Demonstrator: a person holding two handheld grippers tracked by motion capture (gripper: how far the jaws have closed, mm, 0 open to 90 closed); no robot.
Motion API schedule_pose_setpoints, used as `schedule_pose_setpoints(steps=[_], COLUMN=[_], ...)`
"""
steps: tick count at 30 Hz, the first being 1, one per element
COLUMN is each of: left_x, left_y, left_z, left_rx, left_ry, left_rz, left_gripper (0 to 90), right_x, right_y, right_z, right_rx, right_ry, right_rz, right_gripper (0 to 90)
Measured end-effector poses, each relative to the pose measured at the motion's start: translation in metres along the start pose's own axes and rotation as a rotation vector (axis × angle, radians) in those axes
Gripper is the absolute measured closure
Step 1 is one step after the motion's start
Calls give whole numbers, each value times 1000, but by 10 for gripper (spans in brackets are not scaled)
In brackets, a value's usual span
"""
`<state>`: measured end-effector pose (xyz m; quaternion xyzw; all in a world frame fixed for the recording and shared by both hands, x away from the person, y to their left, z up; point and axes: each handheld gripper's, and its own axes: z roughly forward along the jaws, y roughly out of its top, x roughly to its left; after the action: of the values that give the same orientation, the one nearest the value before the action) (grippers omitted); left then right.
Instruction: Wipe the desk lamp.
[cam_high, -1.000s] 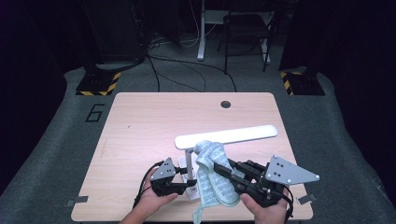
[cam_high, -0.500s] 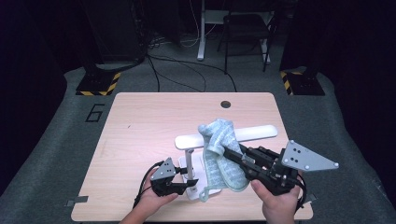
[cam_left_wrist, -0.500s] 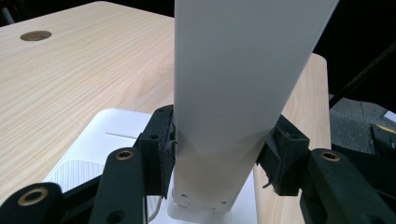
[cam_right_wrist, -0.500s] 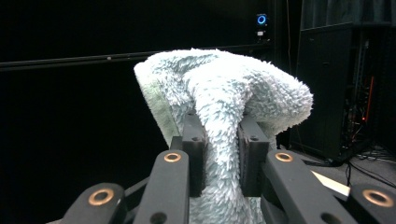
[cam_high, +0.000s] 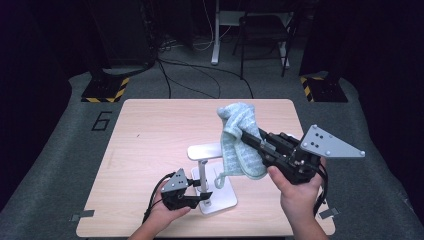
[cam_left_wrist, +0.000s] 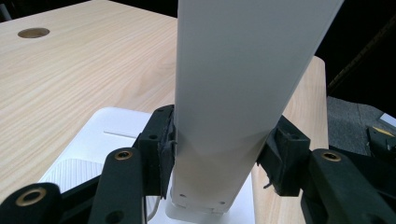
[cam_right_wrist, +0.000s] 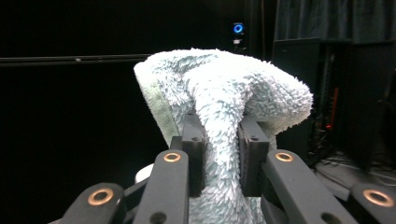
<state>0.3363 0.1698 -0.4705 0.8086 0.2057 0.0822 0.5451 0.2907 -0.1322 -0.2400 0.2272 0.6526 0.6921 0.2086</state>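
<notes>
Since a second ago the right gripper (cam_high: 248, 136) has risen, its black jaws pinching a fluffy pale-blue towel (cam_high: 240, 140) above the lamp's flat white arm (cam_high: 205, 150), while the left gripper (cam_high: 206, 190) clamps the lamp's smooth post (cam_left_wrist: 233, 93) over the wood-grain table (cam_high: 150, 130).

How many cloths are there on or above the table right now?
1. A light blue cloth hangs pinched in the right gripper, lifted above the white lamp. Its folds could hide another, but none shows elsewhere on the table.
</notes>
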Motion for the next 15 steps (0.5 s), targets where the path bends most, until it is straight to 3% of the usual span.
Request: schedule_pose_setpoints(steps=[5, 10, 15], left_x=[0, 1, 0], left_y=[0, 0, 2], left_z=[0, -1, -2], left_rx=[0, 8, -1], left_ry=[-1, 1, -1], left_rz=[-3, 7, 9], left_gripper=[501, 498, 492], right_x=[-5, -6, -2], right_y=[-5, -31, -52], right_z=[8, 17, 26], right_rx=[-9, -2, 10], right_ry=[-67, -117, -169], right_rz=[-30, -12, -52], right_gripper=[765, 759, 754])
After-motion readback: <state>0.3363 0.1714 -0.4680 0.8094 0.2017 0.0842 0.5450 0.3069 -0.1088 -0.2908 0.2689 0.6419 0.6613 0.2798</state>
